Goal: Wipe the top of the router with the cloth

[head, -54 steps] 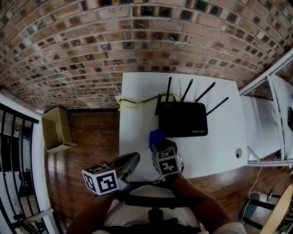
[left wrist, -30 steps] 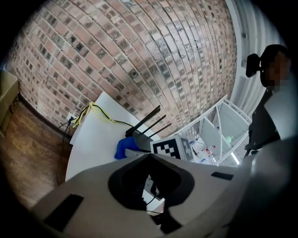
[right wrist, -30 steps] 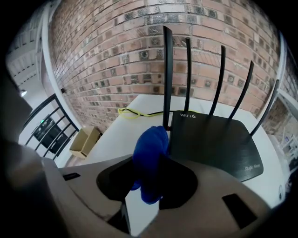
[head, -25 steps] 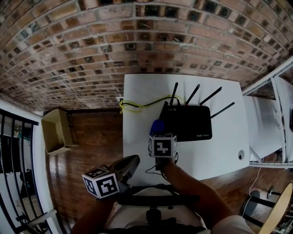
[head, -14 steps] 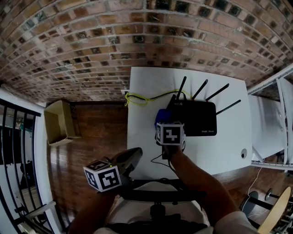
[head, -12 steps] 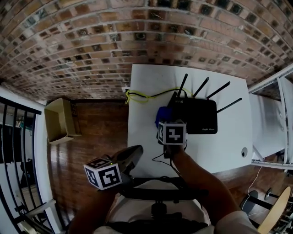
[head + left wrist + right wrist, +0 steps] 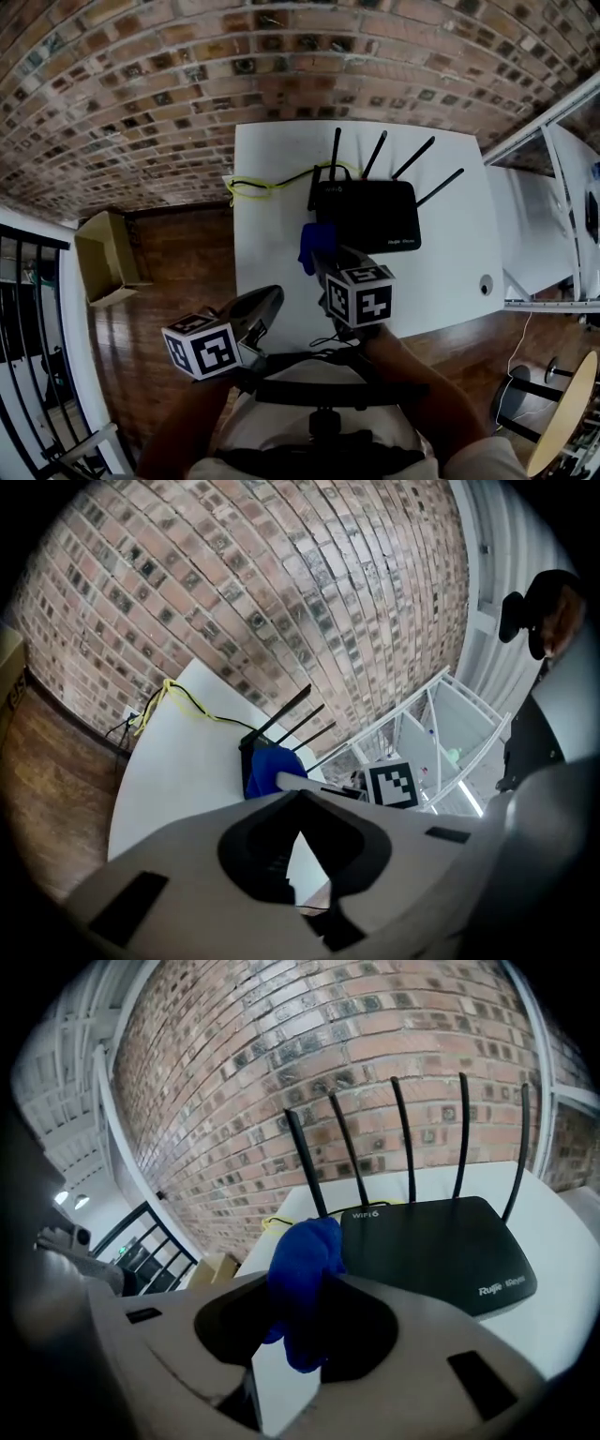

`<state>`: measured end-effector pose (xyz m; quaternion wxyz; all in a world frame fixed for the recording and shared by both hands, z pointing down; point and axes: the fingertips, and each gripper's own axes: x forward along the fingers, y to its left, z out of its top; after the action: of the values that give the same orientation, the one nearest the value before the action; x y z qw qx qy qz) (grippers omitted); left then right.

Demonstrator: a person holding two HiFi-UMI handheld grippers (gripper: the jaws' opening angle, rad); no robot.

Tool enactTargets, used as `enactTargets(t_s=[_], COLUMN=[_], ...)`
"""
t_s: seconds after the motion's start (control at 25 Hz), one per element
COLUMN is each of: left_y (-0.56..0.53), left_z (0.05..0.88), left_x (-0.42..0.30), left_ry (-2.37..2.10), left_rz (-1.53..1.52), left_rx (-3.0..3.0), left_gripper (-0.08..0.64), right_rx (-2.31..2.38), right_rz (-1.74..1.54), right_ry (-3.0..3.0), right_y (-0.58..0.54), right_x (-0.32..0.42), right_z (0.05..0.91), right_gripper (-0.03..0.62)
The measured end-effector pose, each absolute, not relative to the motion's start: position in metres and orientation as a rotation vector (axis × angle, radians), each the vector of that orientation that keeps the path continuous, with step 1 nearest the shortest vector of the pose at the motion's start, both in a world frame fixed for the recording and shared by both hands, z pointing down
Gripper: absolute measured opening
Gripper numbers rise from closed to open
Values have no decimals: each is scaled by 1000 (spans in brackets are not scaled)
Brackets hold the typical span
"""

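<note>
Okay, landmark: router (image 7: pixel 375 216), black, four antennas up, lying flat toward the far side of the white tabletop (image 7: pixel 272 281)
cardboard box (image 7: pixel 103 258): on the wooden floor (image 7: pixel 178 281), well left of the router, off the tabletop
left gripper (image 7: pixel 267 305): near-left of the router, well apart from it, at the tabletop's near-left edge; jaws together, nothing between them; aimed toward the router
yellow cable (image 7: pixel 248 187): looped on the tabletop just left of the router's back corner, running in behind the antennas
cloth (image 7: pixel 312 246): blue, bunched, just off the router's left front corner
right gripper (image 7: pixel 323 261): on the near side of the router, toward its left end; jaws clamped on the cloth, which bulges out past the tips toward the router
contact: cannot tell whether the cloth touches the router; from the right gripper view it overlaps the left front corner
router top: matte, white print near the antennas and at the right front edge
round fitting (image 7: pixel 485 284): set in the tabletop, near-right of the router, well apart
white frame (image 7: pixel 553 187): right of the router, past the tabletop's right edge
</note>
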<state>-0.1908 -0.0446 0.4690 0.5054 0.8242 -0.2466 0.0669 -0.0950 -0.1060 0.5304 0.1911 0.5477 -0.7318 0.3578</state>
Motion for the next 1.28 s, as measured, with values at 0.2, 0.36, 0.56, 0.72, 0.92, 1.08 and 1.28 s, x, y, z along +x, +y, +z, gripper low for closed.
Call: enactTargets(t_s=[0.2,0.36,0.56,0.72,0.92,1.08,1.28], left_y=[-36,-29,-16,-5,10,22,35], left_z=[461,457,452,450,451,447,446], left_x=[-161,-134,-79,-24,52,109,166], left_ry=[-603,-645,-674,-673,-656,-646,-639], left_rz=[169,170,176,186,208,217,231], left_rx=[2026,2024,2012,2021,2017,2028,2046], left_gripper=[26,26,26,26,26,26,26], right_rx=[1548,1525,1514,1521,1541,1586,1640], right_rz=[1044,1066,1106,1113,1136,1156,1120], right_ry=[-2094,-2126,-2126,-2125,-2121,-2089,-2009], right_y=[-76,-57,-37,-23,-6,13,39], right_x=[-62,-30,33,92,171,241,325], right_z=[527,525,526,525,530,538,553], right_gripper=[133,133,133,133,133,133,133])
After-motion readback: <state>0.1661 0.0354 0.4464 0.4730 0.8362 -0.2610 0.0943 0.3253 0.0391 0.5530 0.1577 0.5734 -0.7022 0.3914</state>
